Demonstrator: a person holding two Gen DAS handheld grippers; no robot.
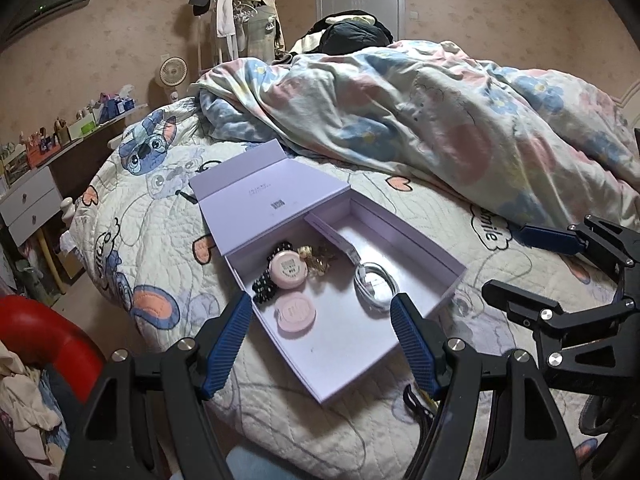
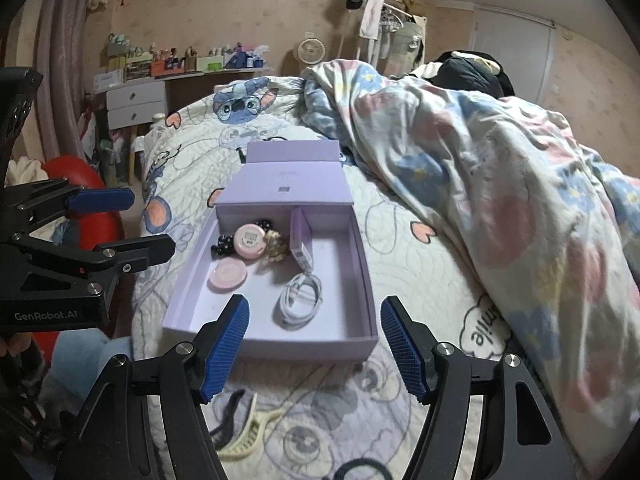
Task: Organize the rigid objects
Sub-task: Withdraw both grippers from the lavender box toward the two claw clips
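One bed (image 2: pixel 400 272) carries everything, its quilted cover bare near the foot edge and one bunched floral duvet (image 2: pixel 480 168) heaped along its right side. One open lavender box (image 2: pixel 276 340) sits near the bed's foot edge, its lid (image 2: pixel 288 184) folded back toward the far end. Inside it lie one coiled white cable (image 2: pixel 299 300) close to the box's near wall, two round pink compacts (image 2: pixel 228 275) and (image 2: pixel 249 241) toward its left wall, one small lavender carton (image 2: pixel 301 240) leaning against the back wall, one black beaded band (image 1: pixel 264 286) partly hidden under the compacts, and a gold-toned cluster (image 2: pixel 276 246) too tangled to make out. Outside the box, on the bed's near edge, lie one cream claw clip (image 2: pixel 250 432), one dark band (image 2: pixel 228 412) beside it, and one black loop (image 2: pixel 360 468) cut off by the frame. The right gripper (image 2: pixel 314 344) hangs with its jaws wide apart and nothing between them, framing the box's near wall with the cable just beyond. The left gripper (image 1: pixel 322 340) also stands spread and unloaded, over the box's near corner, the nearer compact and cable between its fingers' lines of sight.
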